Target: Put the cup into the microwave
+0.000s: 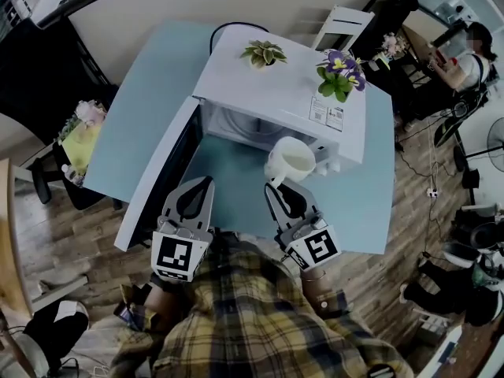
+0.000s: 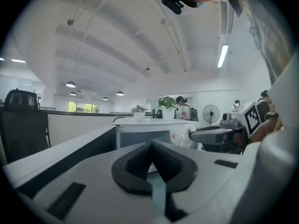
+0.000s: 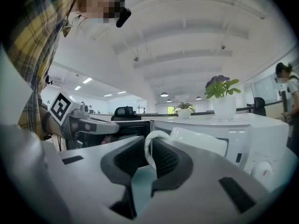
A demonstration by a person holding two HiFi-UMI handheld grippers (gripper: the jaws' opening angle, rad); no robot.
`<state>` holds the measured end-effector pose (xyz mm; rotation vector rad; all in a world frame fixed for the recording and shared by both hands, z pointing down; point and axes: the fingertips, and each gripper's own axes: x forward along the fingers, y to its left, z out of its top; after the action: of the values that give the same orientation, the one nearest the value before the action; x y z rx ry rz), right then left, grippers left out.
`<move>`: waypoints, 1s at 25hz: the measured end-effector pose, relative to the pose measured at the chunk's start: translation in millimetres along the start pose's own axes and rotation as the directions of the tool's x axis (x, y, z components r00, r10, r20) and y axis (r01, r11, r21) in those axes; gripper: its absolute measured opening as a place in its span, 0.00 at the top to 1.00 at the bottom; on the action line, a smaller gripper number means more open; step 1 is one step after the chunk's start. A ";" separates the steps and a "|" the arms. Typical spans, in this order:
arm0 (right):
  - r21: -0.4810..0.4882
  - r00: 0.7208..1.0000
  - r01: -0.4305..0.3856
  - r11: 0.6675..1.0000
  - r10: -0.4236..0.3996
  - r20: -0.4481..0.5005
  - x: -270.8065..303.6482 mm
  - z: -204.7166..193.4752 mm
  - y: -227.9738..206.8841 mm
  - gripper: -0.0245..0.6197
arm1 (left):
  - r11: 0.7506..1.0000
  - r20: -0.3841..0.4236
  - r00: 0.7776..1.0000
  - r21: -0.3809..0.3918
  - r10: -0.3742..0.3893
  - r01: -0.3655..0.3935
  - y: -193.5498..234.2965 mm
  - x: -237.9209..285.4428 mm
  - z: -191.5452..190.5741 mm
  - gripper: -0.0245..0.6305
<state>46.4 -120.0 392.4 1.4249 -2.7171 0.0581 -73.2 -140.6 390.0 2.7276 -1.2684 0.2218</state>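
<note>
Dark rubber pads [image 3: 167, 157] of the right gripper [image 3: 150, 155] pinch the thin white handle [image 3: 148, 148] of the cup [image 1: 291, 160]. They hold it in the air, tilted, with its mouth showing from above. The cup hangs just in front of the microwave [image 1: 276, 93], towards the right side of the open cavity and close to the control panel, and it is not inside. Beside it, the left gripper [image 1: 206, 183] has its jaws pressed together with nothing between them. It points at the left part of the opening.

The microwave door [image 1: 157, 187] stands swung wide to the left. The oven sits on a pale blue table [image 1: 142, 109]. Two pots stand on its white top: a small green plant [image 1: 264, 52] near the back and a purple-flowered plant [image 1: 340, 73] at the right corner.

The person holding both grippers wears a yellow plaid shirt [image 1: 260, 313]. Well apart, across the wooden floor at the upper right, another person [image 1: 465, 61] sits at a desk, with a standing fan [image 1: 496, 140] nearby.
</note>
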 end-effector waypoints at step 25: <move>-0.009 0.996 -0.072 0.997 0.071 -0.062 43.0 -56.8 -21.5 0.87 | 0.997 -0.090 0.996 -0.075 -0.014 0.007 -11.8 17.9 -53.2 0.98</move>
<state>42.4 -163.7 452.6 1.2999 -2.7134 0.0885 -56.9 -137.1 444.9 2.6289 -1.2134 0.2876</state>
